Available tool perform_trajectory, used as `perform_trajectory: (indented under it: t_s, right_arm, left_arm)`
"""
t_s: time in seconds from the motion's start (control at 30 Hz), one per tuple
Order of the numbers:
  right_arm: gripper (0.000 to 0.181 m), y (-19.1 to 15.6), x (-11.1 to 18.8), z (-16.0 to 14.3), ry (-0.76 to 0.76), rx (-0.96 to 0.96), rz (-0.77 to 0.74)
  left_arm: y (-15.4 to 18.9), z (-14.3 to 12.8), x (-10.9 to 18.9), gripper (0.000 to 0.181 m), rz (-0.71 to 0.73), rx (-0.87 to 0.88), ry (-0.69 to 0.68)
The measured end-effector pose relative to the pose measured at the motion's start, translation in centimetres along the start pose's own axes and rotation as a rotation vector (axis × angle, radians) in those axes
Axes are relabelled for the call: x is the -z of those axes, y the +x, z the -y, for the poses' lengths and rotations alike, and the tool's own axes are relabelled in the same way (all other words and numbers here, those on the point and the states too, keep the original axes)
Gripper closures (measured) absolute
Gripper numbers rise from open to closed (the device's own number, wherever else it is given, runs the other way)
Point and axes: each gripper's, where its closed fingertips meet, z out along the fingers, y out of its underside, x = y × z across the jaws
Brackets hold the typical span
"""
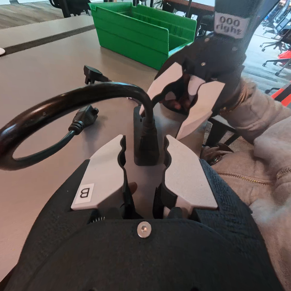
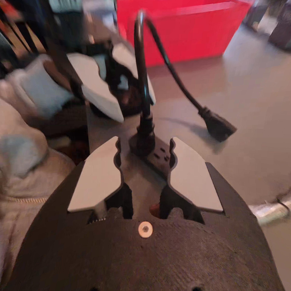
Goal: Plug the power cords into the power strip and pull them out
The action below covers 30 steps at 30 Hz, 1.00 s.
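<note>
The plug (image 1: 147, 140) stands seated in the strip (image 2: 159, 155), dead ahead at 12 o'clock of both claws. Its moulded body looks rigid and is the place to pinch; the cord (image 1: 66, 100) above looks stiff and springy, poor to pull on. The left gripper (image 1: 144, 151) and right gripper (image 2: 144, 151) are both released, jaws apart, holding nothing. A green bin (image 1: 133, 36) sits at 12 beyond.

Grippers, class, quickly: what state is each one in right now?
Left gripper: open, holding nothing, plug ahead of it.
Right gripper: open, holding nothing.
</note>
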Motion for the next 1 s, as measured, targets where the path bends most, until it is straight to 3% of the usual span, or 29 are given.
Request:
perform_trajectory:
  t_s: [0.1,0.27,0.33,0.4,0.47,0.57,0.7,0.83,0.93,1.0]
  right_arm:
    - [0.117,0.6,0.3,-1.3,-0.127,0.110,-0.073]
    - [0.171,0.7,0.1,-1.1,-0.087,0.135,-0.091]
    - [0.176,0.5,0.2,-1.0,-0.080,0.111,-0.061]
    - [0.170,0.4,0.4,-1.1,-0.119,0.118,-0.012]
    - [0.152,1.0,1.1,-1.9,-0.238,0.206,0.033]
    - [0.152,2.6,2.3,-1.5,-0.334,0.391,0.097]
    - [0.150,1.4,2.5,-0.8,-0.402,0.457,0.342]
    - [0.120,2.0,0.5,-3.3,-0.518,0.468,0.418]
    - [0.133,2.1,-0.6,-5.1,-0.518,0.476,0.456]
    - [0.132,1.8,-0.9,-5.2,-0.460,0.461,0.479]
  left_arm:
    - [-0.1,-0.4,-0.6,0.135,0.051,-0.034,-0.056]
    - [1.4,0.1,-2.2,0.149,0.085,-0.074,-0.062]
    - [1.5,0.1,-2.7,0.149,0.099,-0.084,-0.053]
    - [1.9,0.3,-3.0,0.144,0.074,-0.078,-0.042]
    - [2.1,0.4,-3.2,0.140,0.053,-0.059,-0.028]
    - [2.1,0.1,-3.7,0.139,0.047,-0.020,-0.026]
    - [2.1,-1.1,-4.6,0.136,0.062,-0.034,-0.115]
    - [1.8,-1.8,-5.5,0.136,0.081,-0.022,-0.155]
    - [1.3,-2.2,-5.8,0.155,0.119,-0.033,-0.176]
    - [1.3,-2.2,-5.7,0.155,0.114,-0.026,-0.172]
